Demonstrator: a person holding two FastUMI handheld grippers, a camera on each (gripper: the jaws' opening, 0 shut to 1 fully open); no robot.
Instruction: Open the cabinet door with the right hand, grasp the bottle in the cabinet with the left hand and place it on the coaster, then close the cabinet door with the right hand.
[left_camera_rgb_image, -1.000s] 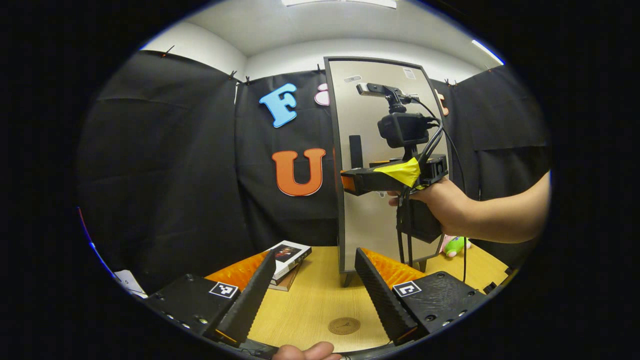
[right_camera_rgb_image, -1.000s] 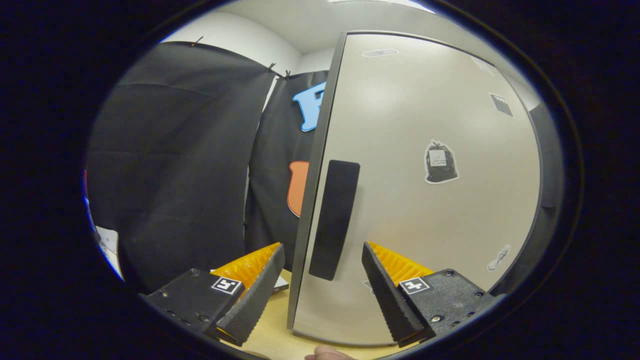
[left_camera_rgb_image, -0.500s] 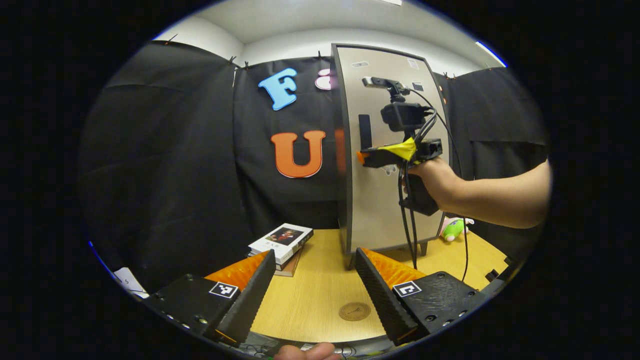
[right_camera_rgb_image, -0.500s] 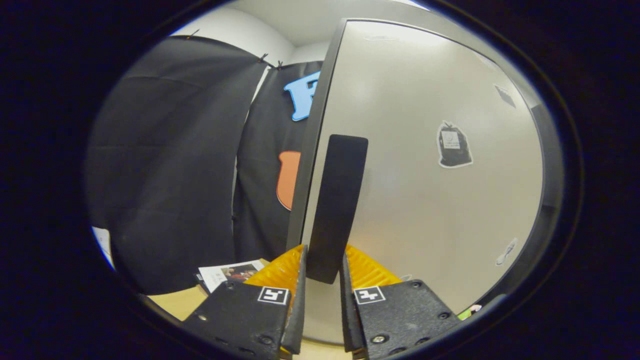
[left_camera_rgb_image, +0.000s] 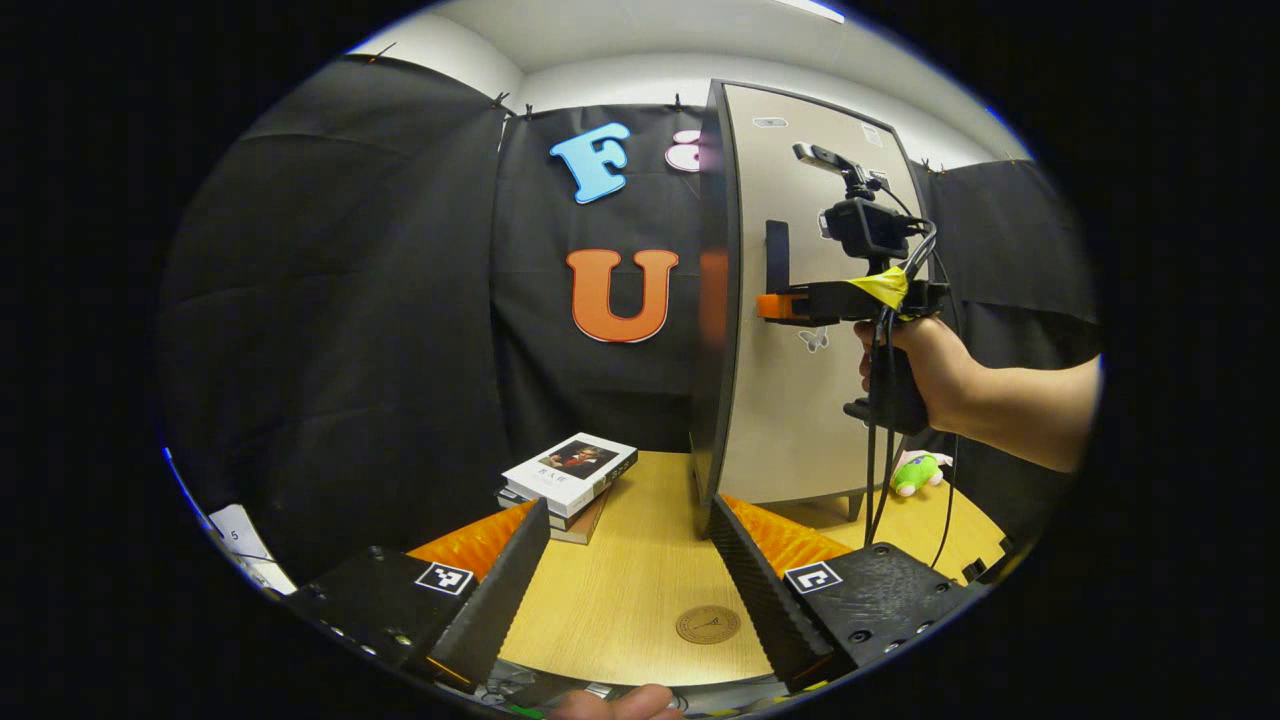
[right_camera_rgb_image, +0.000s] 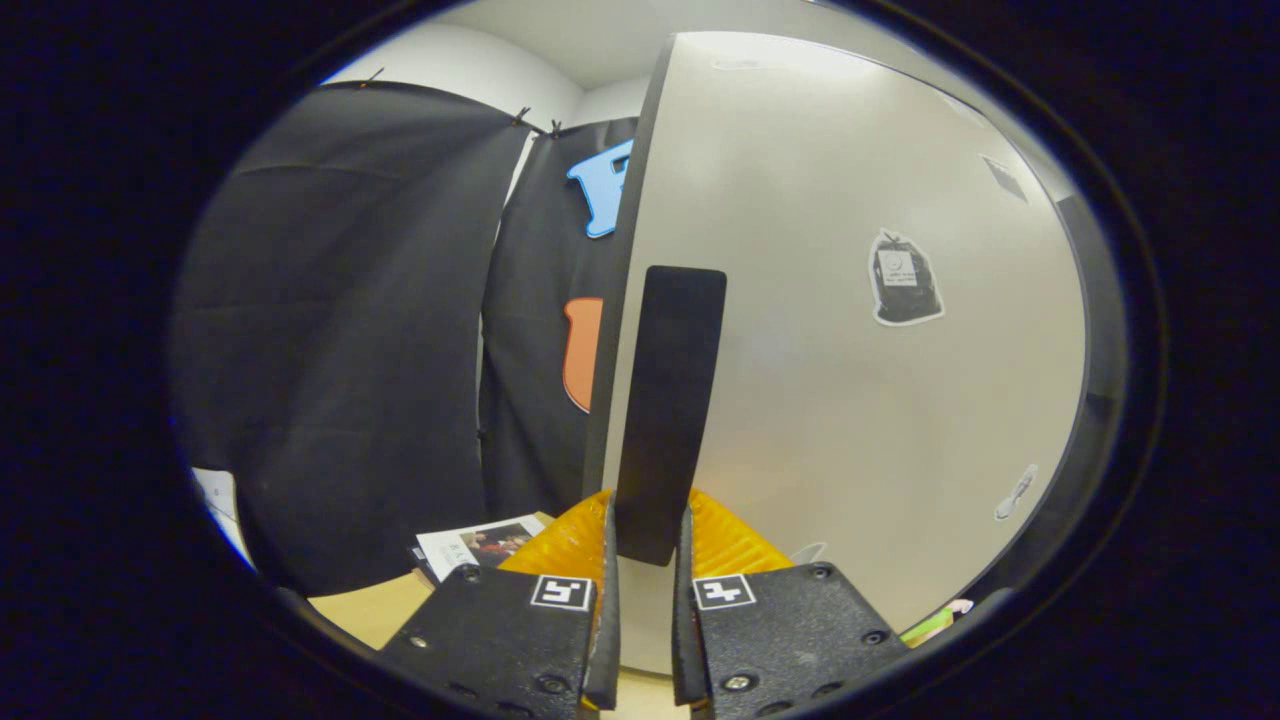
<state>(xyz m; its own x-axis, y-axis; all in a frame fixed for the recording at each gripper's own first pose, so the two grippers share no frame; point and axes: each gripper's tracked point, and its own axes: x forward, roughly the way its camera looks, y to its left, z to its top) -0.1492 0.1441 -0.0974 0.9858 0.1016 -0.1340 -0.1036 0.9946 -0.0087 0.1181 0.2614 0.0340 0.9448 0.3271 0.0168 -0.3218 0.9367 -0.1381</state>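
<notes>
My right claw (right_camera_rgb_image: 645, 640), spread a second ago, now pinches the black vertical handle (right_camera_rgb_image: 668, 410) of the grey cabinet door (right_camera_rgb_image: 850, 400) at frame centre, swinging it ajar, while my left claw (left_camera_rgb_image: 630, 590) waits spread over the round brown coaster (left_camera_rgb_image: 708, 624) on the wooden counter (left_camera_rgb_image: 640, 560), bottle unseen.

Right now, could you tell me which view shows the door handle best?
The right gripper view: the black door handle looms close, clamped between the right tongs. The left gripper view shows it small and distant.

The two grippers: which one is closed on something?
The right gripper: its fingers pinch the black door handle. The left gripper has its fingers spread wide over the table, holding nothing.
</notes>
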